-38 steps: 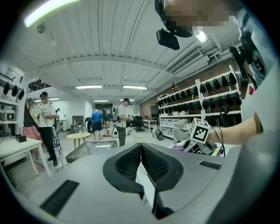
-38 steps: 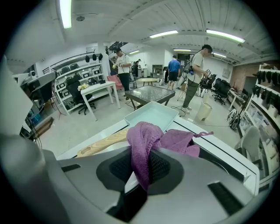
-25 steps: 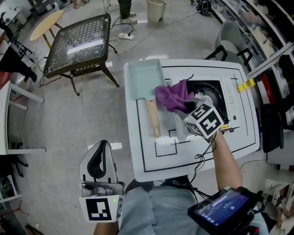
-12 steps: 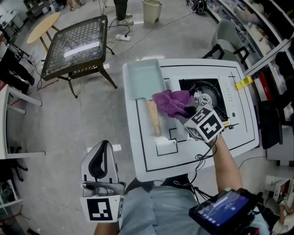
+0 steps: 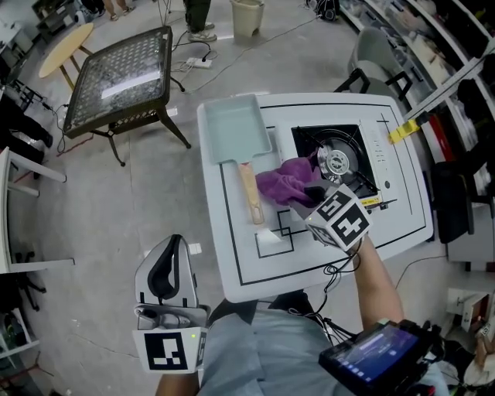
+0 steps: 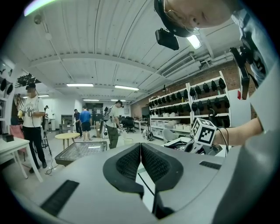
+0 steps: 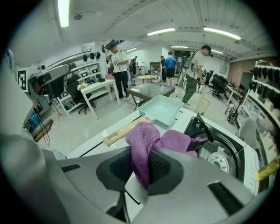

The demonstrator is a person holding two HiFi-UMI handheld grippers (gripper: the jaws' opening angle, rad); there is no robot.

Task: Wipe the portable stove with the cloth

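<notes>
Stove [image 5: 309, 143] sits on the right half of a white table [image 5: 232, 263], its black top and round burner [image 5: 335, 161] uncovered and its control strip on the far right. A purple cloth [image 5: 282, 186] lies bunched just at the stove's left edge, one end reaching onto the black top close to the burner and the rest resting on the table. The right gripper [image 5: 307, 198] comes in from the near side, tilted downward, and is clenched on the cloth: in the right gripper view a fold of purple fabric is pinched between the two pads and hangs below them, with the rest spreading toward the stove. Left of the cloth lies a pale teal square pan [image 5: 232, 128], its wooden handle [image 5: 249, 193] pointing toward the person and passing just beside the cloth. The left gripper [image 5: 172, 246] is held low at the person's left, off the table and over the floor; in the left gripper view its pads meet with nothing between them. Beyond the table stand a dark wire-top table [image 5: 116, 77] and a pale bin [image 5: 247, 15] on the concrete floor.
</notes>
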